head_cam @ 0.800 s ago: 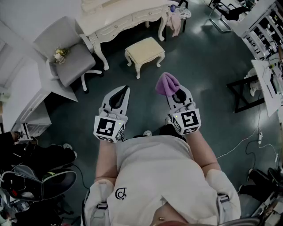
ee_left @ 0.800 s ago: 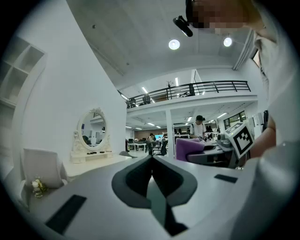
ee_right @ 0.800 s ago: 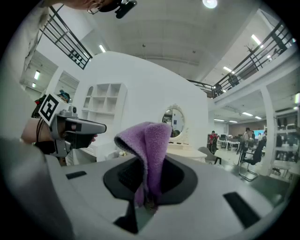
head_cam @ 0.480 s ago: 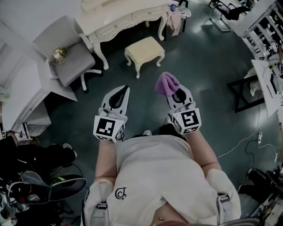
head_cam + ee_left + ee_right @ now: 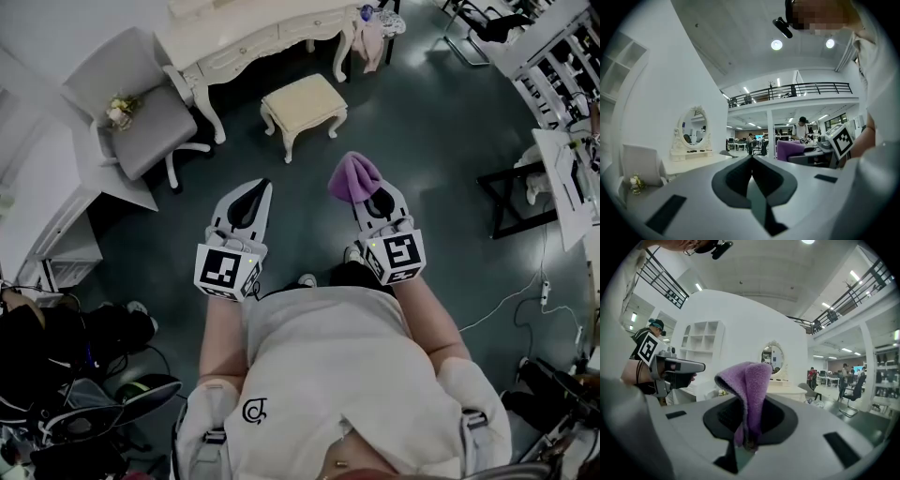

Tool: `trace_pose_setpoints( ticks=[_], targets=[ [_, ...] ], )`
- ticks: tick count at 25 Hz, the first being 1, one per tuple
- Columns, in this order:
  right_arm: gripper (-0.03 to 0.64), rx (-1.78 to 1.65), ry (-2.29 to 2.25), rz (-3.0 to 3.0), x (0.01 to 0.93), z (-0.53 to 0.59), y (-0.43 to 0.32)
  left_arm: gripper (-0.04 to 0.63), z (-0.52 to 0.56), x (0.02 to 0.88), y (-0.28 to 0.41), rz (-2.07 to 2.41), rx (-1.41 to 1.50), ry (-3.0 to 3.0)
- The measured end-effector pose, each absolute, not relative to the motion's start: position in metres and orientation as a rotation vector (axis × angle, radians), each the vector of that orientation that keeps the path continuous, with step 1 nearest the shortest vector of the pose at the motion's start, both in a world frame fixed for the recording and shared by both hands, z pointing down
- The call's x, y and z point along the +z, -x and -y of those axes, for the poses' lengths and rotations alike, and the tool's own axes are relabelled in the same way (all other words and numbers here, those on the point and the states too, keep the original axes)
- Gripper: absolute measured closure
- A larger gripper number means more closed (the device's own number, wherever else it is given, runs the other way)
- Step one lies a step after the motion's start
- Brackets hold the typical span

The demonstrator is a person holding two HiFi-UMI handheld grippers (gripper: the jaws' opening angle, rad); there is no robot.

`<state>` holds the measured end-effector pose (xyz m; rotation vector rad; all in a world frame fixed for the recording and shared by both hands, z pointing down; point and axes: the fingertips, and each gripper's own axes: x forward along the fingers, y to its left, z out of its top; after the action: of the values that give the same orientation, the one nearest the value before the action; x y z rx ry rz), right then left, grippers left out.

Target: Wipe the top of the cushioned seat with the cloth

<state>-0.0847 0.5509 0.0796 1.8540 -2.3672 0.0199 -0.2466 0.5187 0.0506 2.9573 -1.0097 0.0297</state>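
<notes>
The cloth [image 5: 354,178] stays pinched in our right gripper [image 5: 367,195]; our left gripper [image 5: 260,189] is closed, empty. We've barely shifted; the cushioned seat [image 5: 302,99] remains well apart at twelve o'clock, unwiped.

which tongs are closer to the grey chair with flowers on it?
Left. In the head view the left tongs are just down-right of the grey chair; the right tongs, holding the purple cloth, are farther right.
</notes>
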Motion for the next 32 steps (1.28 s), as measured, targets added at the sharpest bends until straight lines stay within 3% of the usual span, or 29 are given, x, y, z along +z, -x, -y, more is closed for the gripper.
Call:
trace_pose_setpoints(
  ticks=[9, 23, 32],
  targets=[
    [0.543, 0.078, -1.789, 2.422, 0.096, -0.52, 0.04, 0.581, -0.503, 0.067, 0.207, 1.1, 0.063, -2.909],
    [0.543, 0.02, -1.484, 2.59, 0.097, -0.345, -0.104, 0.581, -0.368, 0.065, 0.072, 1.458, 0.058, -2.753],
    [0.543, 0.069, -1.302, 2.624, 0.122, -0.262, -0.155, 0.581, -0.307, 0.091, 0.013, 1.557, 0.124, -2.616]
  ],
)
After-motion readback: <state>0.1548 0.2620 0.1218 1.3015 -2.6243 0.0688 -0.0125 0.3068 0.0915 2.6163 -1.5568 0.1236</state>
